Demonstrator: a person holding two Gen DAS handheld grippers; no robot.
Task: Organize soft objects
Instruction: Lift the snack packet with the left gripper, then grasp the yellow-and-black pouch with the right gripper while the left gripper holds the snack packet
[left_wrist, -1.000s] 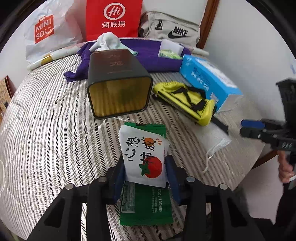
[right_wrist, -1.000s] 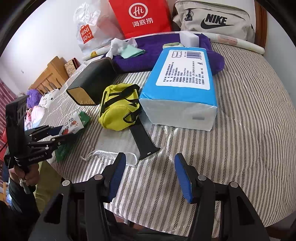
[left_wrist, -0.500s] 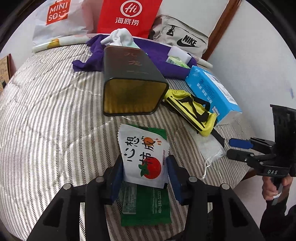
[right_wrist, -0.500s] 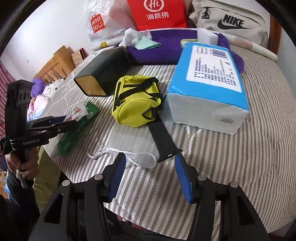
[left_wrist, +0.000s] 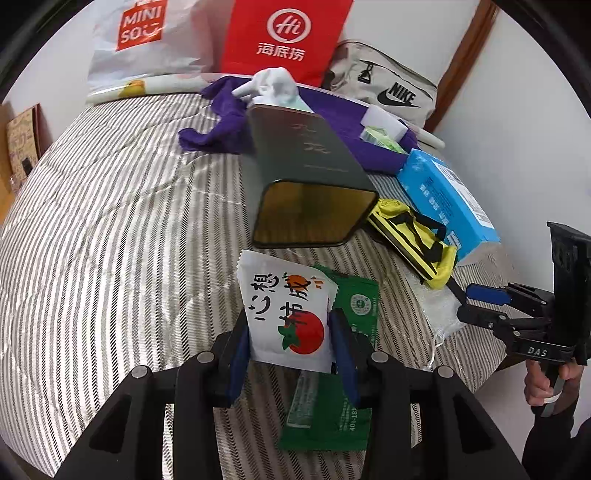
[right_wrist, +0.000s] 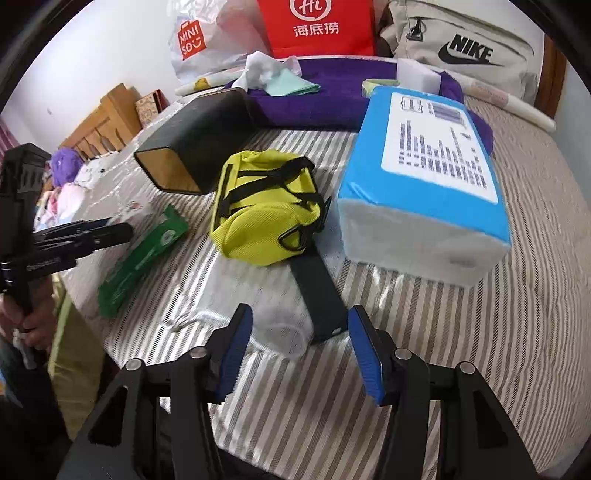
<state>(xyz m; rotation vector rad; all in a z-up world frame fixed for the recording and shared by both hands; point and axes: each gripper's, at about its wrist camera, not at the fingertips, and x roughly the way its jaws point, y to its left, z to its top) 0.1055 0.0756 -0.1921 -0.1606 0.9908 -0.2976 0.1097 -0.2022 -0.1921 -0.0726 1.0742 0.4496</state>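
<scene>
My left gripper (left_wrist: 289, 325) holds a white tissue packet (left_wrist: 286, 306) with a tomato print upright between its blue pads, and its jaws are closing on it. Under it a green packet (left_wrist: 332, 406) lies flat on the striped bed cover. A dark tin box (left_wrist: 306, 177) lies on its side just beyond, its gold mouth facing me. My right gripper (right_wrist: 299, 325) stands open with nothing between its fingers, low over a white mesh cloth (right_wrist: 273, 325) and a black strap (right_wrist: 321, 295). The yellow pouch (right_wrist: 262, 214) and the blue tissue pack (right_wrist: 424, 192) lie behind them.
A purple towel (right_wrist: 325, 92) with a white cloth and a sponge lies at the back. Behind it stand a red paper bag (left_wrist: 284, 37), a white Miniso bag (left_wrist: 144, 40) and a beige Nike bag (right_wrist: 461, 48). The bed's edge runs close under both grippers.
My left gripper kept the white packet and rolled a little, shifting sideways. My right gripper moved in over the white mesh cloth and the black strap, still open.
</scene>
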